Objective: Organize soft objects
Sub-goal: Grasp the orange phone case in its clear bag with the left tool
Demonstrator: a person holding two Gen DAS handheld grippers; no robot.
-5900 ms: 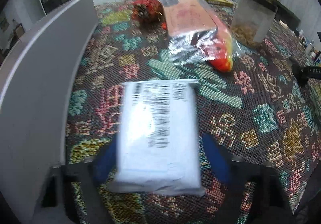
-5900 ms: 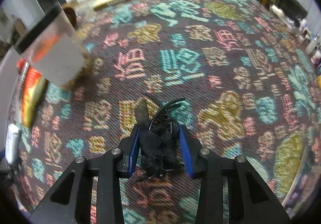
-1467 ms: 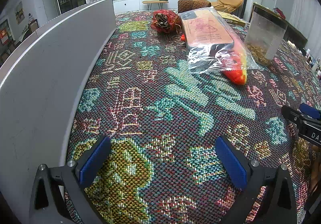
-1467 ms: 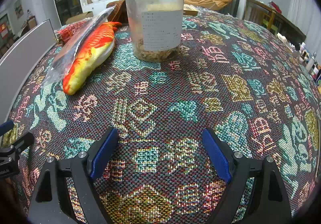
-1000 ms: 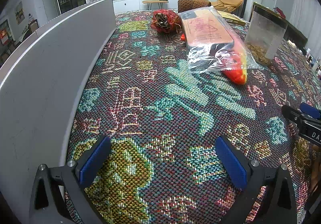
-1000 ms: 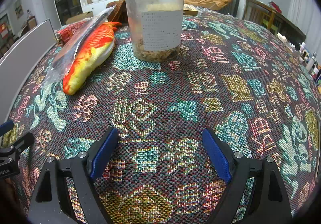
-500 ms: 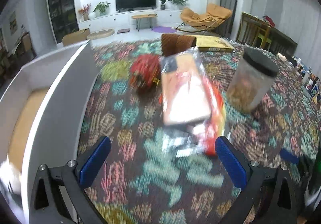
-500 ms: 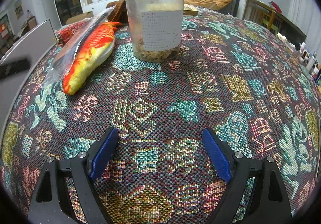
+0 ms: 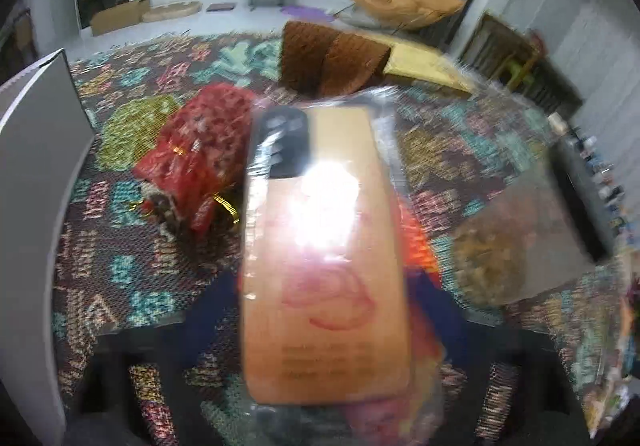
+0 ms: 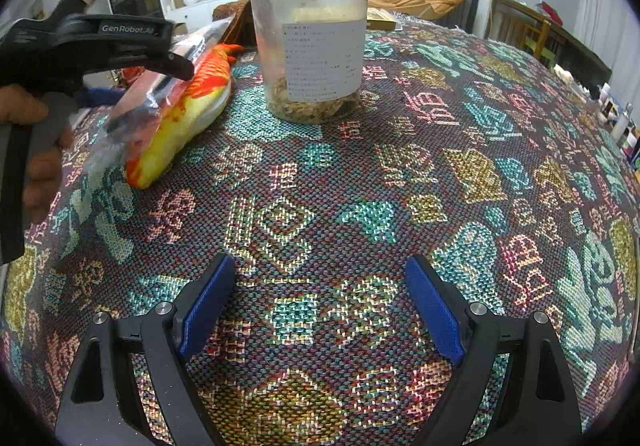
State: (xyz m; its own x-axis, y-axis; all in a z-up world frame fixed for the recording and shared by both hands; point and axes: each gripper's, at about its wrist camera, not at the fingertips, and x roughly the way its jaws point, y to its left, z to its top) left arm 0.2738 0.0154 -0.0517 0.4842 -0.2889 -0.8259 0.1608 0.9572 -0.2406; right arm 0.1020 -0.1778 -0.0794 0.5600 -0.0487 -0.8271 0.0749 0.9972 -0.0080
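A plush fish (image 10: 180,114), orange and yellow, lies in a clear plastic bag with an orange card (image 9: 324,266) on the patterned cloth. My left gripper (image 9: 326,306) is down over this bag. Its jaws are closing with the bag between the blue pads (image 9: 212,302), and a small gap still shows on the left side. The left wrist view is blurred. In the right wrist view the left gripper's black body (image 10: 92,42) sits over the bag, held by a hand (image 10: 36,150). My right gripper (image 10: 320,306) hangs open over bare cloth, with nothing between its fingers.
A red mesh pouch (image 9: 200,150) lies left of the bag. A clear jar with a black lid (image 10: 316,46) stands just right of the fish. A grey box wall (image 9: 32,206) runs along the left. A brown cushion (image 9: 332,62) and a flat yellow box (image 9: 424,66) lie farther back.
My left gripper has moved forward across the cloth to the bagged fish and its jaws have narrowed around it. The right gripper has stayed where it was.
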